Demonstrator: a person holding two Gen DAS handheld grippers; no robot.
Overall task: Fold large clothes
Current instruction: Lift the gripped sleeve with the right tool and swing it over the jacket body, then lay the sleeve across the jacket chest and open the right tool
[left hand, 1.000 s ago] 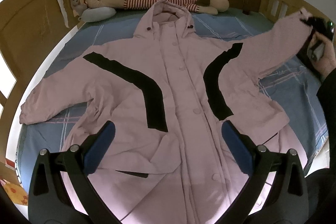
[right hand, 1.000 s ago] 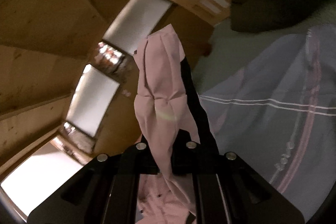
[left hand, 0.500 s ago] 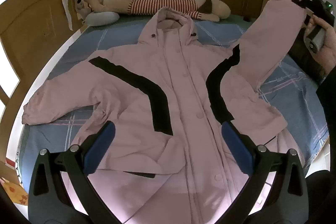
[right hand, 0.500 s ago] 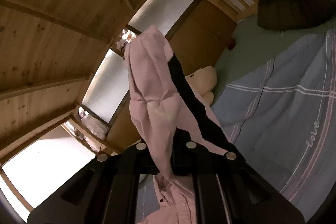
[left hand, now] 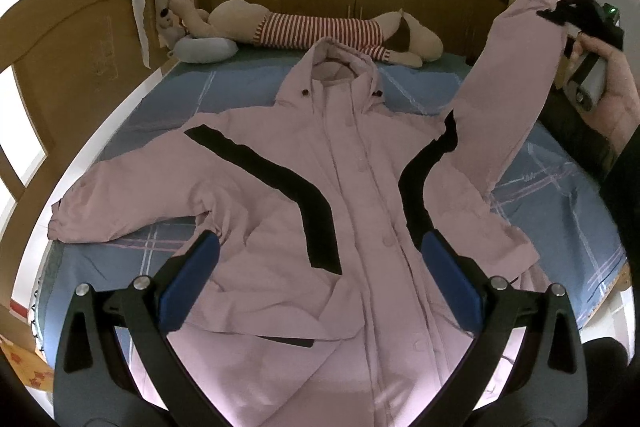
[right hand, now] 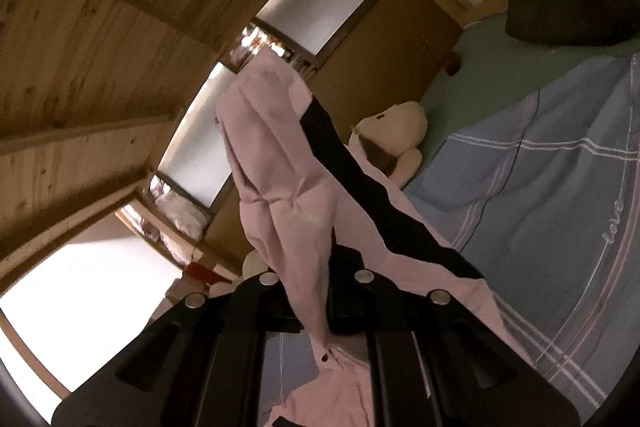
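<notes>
While clamping sleeve [left hand: 516, 83], right hand-held gripper [left hand: 560, 17] raised; left hand-held gripper [left hand: 320, 287] spread.

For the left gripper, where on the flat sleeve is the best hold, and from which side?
Probably the cuff end of the flat sleeve, approached from the bed's outer left edge. It lies spread on the blue sheet, its free end pointing outward, and the left gripper is open above the jacket.

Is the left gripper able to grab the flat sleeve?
Probably yes. The left gripper is open and empty above the coat, and nothing covers the flat sleeve on the bed.
</notes>
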